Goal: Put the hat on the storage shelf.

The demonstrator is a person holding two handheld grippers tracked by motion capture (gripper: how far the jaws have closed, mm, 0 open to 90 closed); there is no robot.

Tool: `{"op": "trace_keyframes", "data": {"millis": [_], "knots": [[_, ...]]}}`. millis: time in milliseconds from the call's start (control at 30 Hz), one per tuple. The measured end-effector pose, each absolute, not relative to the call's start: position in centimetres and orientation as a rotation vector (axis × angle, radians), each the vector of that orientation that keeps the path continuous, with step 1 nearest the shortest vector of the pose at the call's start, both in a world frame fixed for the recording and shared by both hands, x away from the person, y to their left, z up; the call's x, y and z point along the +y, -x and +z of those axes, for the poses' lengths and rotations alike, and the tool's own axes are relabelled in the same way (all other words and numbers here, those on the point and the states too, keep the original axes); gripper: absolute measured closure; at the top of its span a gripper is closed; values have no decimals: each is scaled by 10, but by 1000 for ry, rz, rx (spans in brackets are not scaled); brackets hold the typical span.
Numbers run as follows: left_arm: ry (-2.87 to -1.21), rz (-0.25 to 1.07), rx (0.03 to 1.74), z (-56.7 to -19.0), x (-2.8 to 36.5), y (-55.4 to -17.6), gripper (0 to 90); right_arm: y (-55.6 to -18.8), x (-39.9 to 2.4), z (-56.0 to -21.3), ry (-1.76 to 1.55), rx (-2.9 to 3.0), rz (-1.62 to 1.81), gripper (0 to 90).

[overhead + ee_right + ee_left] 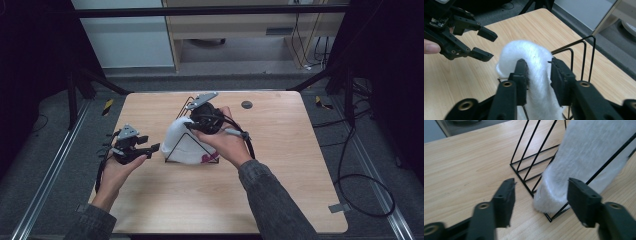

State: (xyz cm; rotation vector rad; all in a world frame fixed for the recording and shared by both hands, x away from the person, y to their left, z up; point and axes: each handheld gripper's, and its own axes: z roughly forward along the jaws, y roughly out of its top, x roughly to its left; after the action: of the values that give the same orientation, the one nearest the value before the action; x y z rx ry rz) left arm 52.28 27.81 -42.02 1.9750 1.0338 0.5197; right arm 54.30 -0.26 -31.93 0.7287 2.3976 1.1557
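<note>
Right hand-held gripper (pixel 537 72) straddles white fleece cloth (pixel 531 57) atop wire rack (pixel 584 57).

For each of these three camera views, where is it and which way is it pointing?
High view: above the person's side, looking forward and down on the table; forearms, hands, left gripper, right gripper.
Left gripper view: on that gripper, facing the wire rack and white cloth; own jaws apart.
Right gripper view: on that gripper, jaws either side of the cloth; a fingertip.
All share cloth and rack.
</note>
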Motion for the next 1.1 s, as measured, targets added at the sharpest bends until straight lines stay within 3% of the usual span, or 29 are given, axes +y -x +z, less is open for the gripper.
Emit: {"op": "trace_keyframes", "data": {"millis": [167,267,467,1100], "knots": [[-1961,537,1099,-421,281,-521,155,-535,-11,-317,-745,2390,1182,596],[-1948,524,1099,-420,281,-518,105,-531,-15,-316,-746,2381,1194,564],[-1923,522,1084,-420,281,-512,60,-521,-23,-316,-750,2367,1213,493],[-1978,548,1069,-439,279,-501,51,-507,-62,-319,-842,2302,1238,197]]}}
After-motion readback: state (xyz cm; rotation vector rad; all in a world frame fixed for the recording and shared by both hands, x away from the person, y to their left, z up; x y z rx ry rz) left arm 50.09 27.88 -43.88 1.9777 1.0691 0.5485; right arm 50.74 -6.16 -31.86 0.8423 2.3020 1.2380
